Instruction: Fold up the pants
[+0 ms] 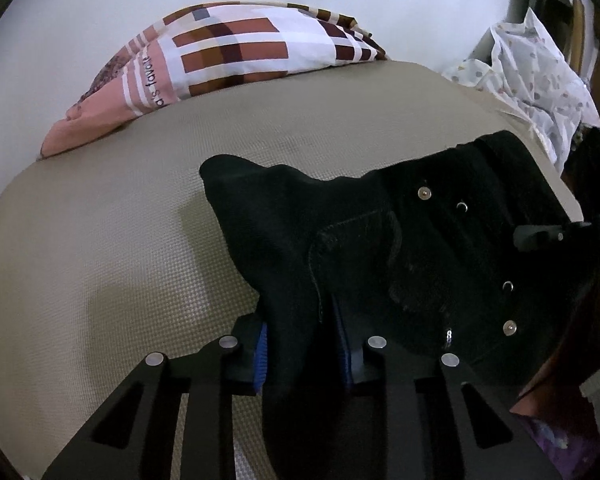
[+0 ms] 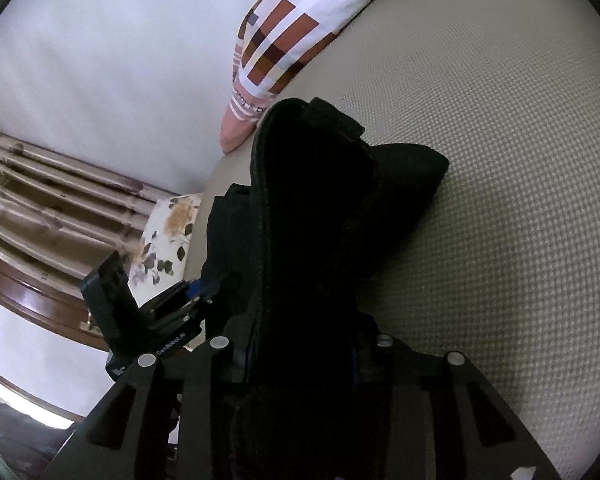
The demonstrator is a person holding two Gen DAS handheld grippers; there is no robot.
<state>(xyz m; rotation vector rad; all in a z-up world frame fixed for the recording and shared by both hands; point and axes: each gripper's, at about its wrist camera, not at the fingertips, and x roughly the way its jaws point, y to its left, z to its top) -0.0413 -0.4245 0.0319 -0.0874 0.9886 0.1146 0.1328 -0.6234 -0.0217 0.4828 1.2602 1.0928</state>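
Both our claws are clamped on the black pants (image 1: 380, 248): left gripper (image 1: 302, 354) pinches a bunched fold, right gripper (image 2: 300, 356) another, above the beige mattress (image 1: 100, 220); beyond lies a checked pillow (image 1: 236, 48)

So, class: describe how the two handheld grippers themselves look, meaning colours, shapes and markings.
The left gripper has black angular linkage bars with slotted cut-outs, silver round pivot pins and blue ribbed finger pads. The right gripper matches in black bars and silver pins.
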